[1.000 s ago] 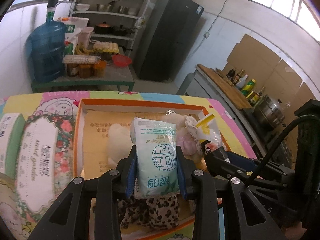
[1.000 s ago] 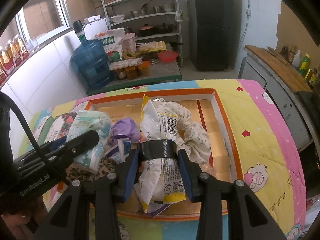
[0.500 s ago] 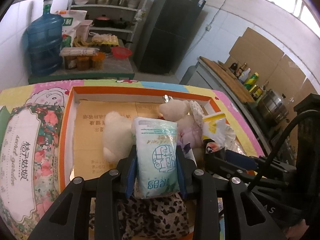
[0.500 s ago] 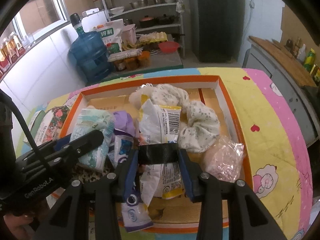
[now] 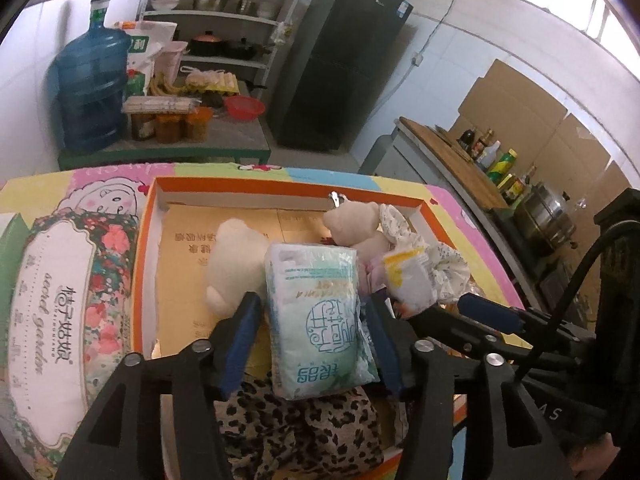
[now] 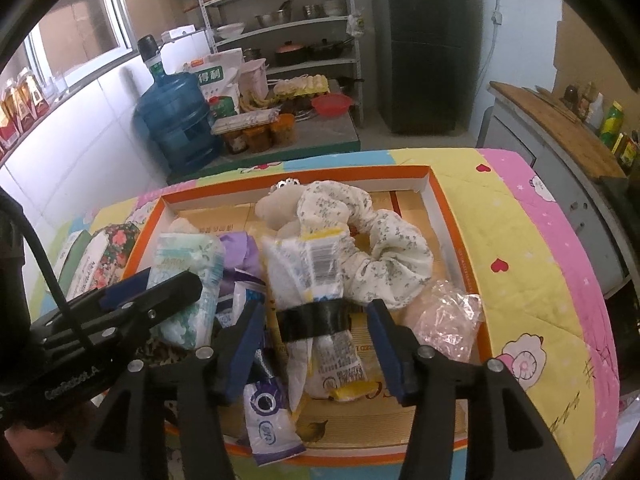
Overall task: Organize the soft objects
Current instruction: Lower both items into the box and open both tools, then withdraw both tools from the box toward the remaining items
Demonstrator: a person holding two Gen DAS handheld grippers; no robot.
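Both grippers' fingers [image 5: 240, 332] now off packets [image 5: 320, 312].

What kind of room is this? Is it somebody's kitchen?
Most likely a kitchen or pantry: metal shelves hold pots and bowls, a tall dark fridge stands beside them, and sauce bottles line a wooden counter.

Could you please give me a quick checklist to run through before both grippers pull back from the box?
1. Left gripper jaws opening, gaps beside the tissue pack: ok.
2. Right gripper jaws opening, clear of the taped bag: ok.
3. Tissue pack over the box, lying on the leopard cloth: ok.
4. Taped bag fully settled on the box floor: cannot tell.
5. Purple-and-white packet inside the box: not ok, its end overhangs the near rim.
6. Two grippers apart from each other: ok.
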